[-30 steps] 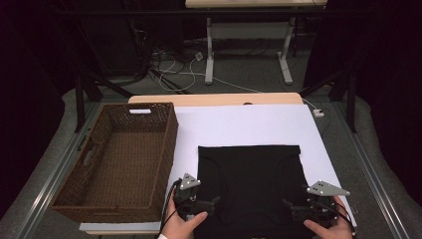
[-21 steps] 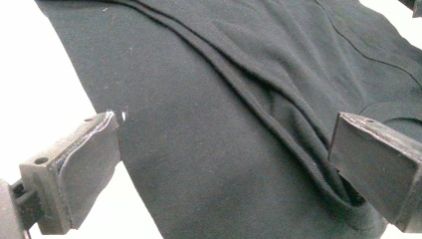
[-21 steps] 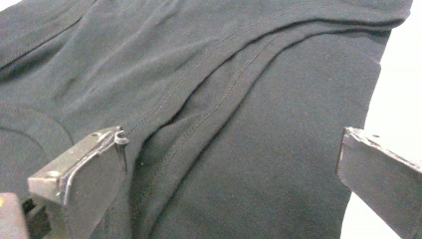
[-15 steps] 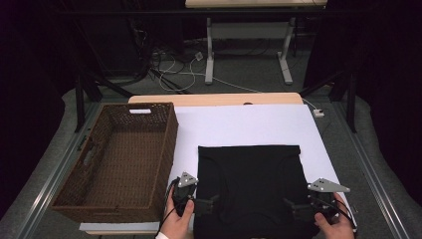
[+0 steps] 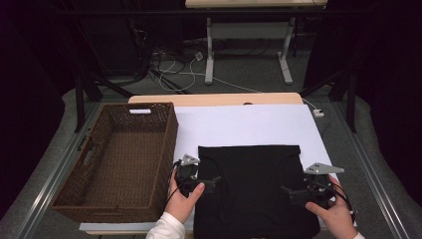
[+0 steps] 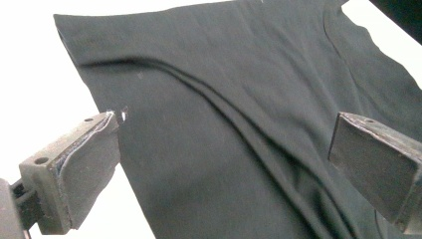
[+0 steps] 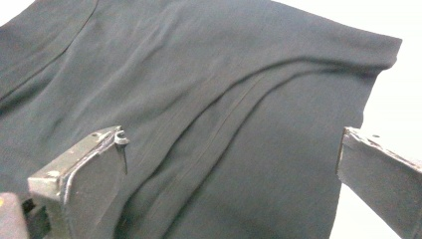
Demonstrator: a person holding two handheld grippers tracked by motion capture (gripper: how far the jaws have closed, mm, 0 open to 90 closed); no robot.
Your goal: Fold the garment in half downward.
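A: How does the black cloth [image 5: 251, 191] lie?

B: It lies flat on the white table cover [image 5: 239, 127], folded to a near square, the long side running from the near edge away. It is dark, with soft diagonal creases.

A: And going from the left?

B: The brown wicker basket [image 5: 164, 134] has nothing inside. Then the left gripper [image 5: 211, 182] and the right gripper [image 5: 288, 191], both with jaws spread wide above the cloth, pinching nothing.
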